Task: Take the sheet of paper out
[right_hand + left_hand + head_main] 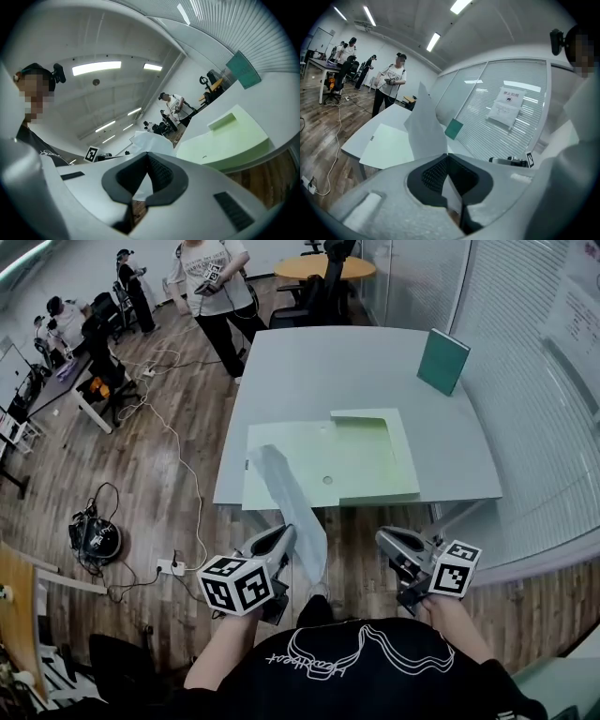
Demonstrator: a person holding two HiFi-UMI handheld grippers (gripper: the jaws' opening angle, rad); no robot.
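The sheet of paper (292,502), clamped in the left gripper (284,535), runs lengthwise toward the table (328,371); the right gripper (384,542) has its jaws together, empty.

Long white ceiling lamps (96,69) give bright, even light; shadows are soft. Both gripper views bend toward dark round edges. The thin white sheet of paper (286,498) looks slightly blurred.

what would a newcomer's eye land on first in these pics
A white sheet of paper is pinched in the left gripper and held up in front of the grey table's near edge. Behind it, a pale green folder lies flat on the near part of the table. A teal book stands upright towards the far right side.
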